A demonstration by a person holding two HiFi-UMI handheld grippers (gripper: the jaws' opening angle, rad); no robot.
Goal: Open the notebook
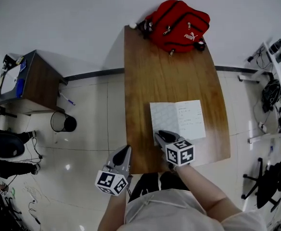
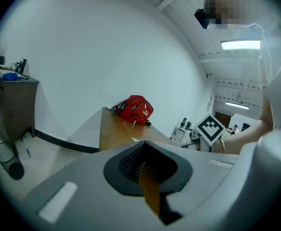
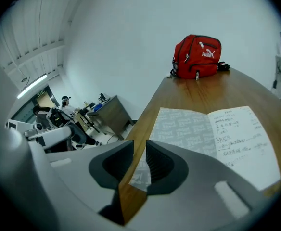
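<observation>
The room has a white wall and a pale shiny floor. A long brown wooden tabletop (image 1: pixel 145 66) runs away from the person. The notebook (image 1: pixel 179 121) lies open and flat on it.

Past the notebook the tabletop is bare wood all the way to a red bag (image 1: pixel 179 25) at the far end. There is a strip of bare wood to the left of the notebook and a thinner strip to its right. The near edge of the tabletop is just behind the notebook, close to the person.

The right hand-held gripper (image 1: pixel 160 135) is at the notebook's near left corner. In the right gripper view its jaws are a small way apart. That corner of the paper shows in the gap, but the jaws do not squeeze it.

The left hand-held gripper (image 1: pixel 123 151) is to the left of the notebook, off the tabletop's edge and over the floor. Its jaws are pressed almost together and hold nothing.

Farther left of the notebook, on the floor, stand a small cabinet (image 1: pixel 27 83) and a black bin (image 1: pixel 63 123). Far to the right is a black chair (image 1: pixel 270 182).

The red bag says PUMA in white letters. The notebook's right page has handwriting, too small to read. Its left side has a faint grey pattern.
</observation>
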